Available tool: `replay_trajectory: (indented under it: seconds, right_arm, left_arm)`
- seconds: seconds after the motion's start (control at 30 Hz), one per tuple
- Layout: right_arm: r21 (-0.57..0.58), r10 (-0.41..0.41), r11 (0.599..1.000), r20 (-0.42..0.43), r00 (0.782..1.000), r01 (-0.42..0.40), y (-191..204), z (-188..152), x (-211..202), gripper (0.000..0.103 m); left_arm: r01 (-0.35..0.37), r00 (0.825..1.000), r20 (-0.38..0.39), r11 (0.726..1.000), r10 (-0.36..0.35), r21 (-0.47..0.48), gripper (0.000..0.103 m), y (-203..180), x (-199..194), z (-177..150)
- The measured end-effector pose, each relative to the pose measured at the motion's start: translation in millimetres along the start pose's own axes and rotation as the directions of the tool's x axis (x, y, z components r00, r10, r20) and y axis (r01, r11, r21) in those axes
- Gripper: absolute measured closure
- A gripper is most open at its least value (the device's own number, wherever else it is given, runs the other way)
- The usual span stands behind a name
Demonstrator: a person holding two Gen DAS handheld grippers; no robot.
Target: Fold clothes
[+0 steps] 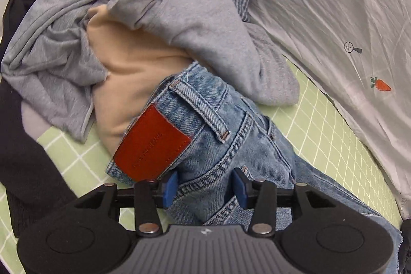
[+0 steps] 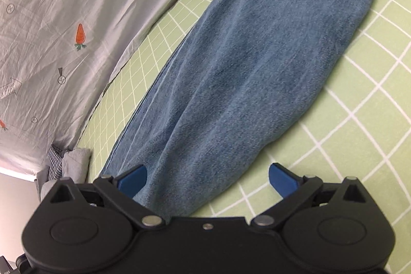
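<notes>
My left claw (image 1: 204, 186) has its blue pads part way apart, one on each side of a bunched bit of the jeans (image 1: 205, 125) near the waistband. The pads look like they press the cloth, but I cannot tell if they truly pinch it. Just past the pads is the red patch (image 1: 151, 143) on the waistband. Behind that sits a heap of clothes: a tan top (image 1: 128, 63), a grey top (image 1: 179, 17) and something black (image 1: 25, 145).

My right claw (image 2: 208, 179) is wide open and holds nothing. It hangs over the jeans leg (image 2: 257, 55), which lies long and flat on the green checked bed sheet (image 2: 359, 120). A white sheet with carrots (image 2: 51, 17) is beside it.

I think the jeans are the ones being folded now. Next, both claws need a firm hold, so the leg can be lifted over neatly.
</notes>
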State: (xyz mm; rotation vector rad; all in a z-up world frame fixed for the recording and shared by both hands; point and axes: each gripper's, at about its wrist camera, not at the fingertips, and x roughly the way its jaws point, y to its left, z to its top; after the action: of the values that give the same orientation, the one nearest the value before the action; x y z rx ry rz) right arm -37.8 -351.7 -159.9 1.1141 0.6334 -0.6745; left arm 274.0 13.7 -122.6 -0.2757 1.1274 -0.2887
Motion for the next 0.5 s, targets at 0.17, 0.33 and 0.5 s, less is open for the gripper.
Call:
replay_trajectory:
  seconds: [0.17, 0.33, 0.5]
  right_arm:
    - [-0.12, -0.027, 0.993, -0.048, 0.998, 0.021, 27.5, -4.0, 18.7, 0.004]
    - [-0.15, 0.024, 0.988, -0.085, 0.996, -0.037, 37.4, -2.0, 28.1, 0.049]
    - [0.005, 0.107, 0.994, -0.045, 0.993, -0.107, 27.6, 25.8, 20.1, 0.08]
  left_arm:
    - [0.029, 0.999, -0.029, 0.997, -0.031, -0.073, 0.048, 21.7, -6.1, -15.7]
    - [0.05, 0.998, -0.018, 0.996, -0.052, -0.073, 0.046, 11.1, 0.2, -8.4]
    - [0.073, 0.997, 0.02, 0.996, -0.072, -0.047, 0.072, -8.4, 5.7, 6.8]
